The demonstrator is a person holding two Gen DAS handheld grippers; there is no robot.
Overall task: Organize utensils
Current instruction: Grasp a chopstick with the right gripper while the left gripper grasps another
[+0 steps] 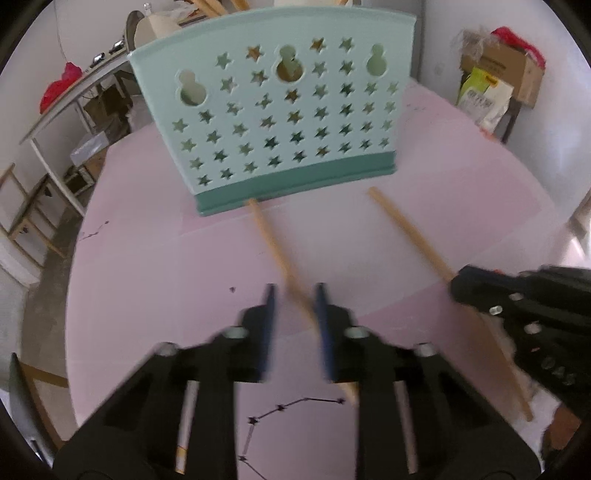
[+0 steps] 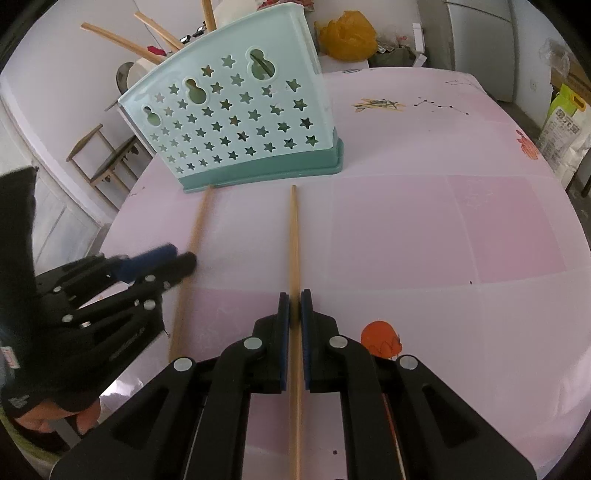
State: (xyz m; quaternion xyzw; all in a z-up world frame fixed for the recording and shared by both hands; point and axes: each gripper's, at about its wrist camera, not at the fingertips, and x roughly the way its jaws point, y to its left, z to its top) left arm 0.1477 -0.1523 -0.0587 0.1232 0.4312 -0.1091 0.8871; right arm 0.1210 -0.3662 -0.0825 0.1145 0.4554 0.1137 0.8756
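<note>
A round table [image 2: 406, 229] covered in a glossy pale-pink cloth, printed with faint squares, thin black constellation lines and small orange figures, filled both views. Near its far edge stood an upright mint-green plastic utensil holder [image 1: 273, 110] on a darker teal base, its curved wall pierced with star cut-outs and three gourd-shaped holes; wooden sticks poked out of its top in the right wrist view.

Two long light-wood chopsticks lay flat on the cloth in front of the holder. The left chopstick [image 2: 192, 258] had its far tip touching the teal base. The right chopstick [image 2: 294, 240] lay well apart from it, its tip just short of the base.

The right gripper [image 2: 295, 306], black with blue pads, was clamped narrowly on the right chopstick, which ran straight between its pads. The left gripper [image 1: 295, 299] straddled the left chopstick; its jaws stood partly apart in the blurred left wrist view, the stick crossing the gap against the right-hand pad, and a firm pinch could not be told.

Around the table were pale walls, a long grey side table [image 1: 74, 96] with a red bag, wooden stools, a yellow sack [image 2: 347, 35], a cardboard box [image 1: 506, 70] and printed bags on the floor.
</note>
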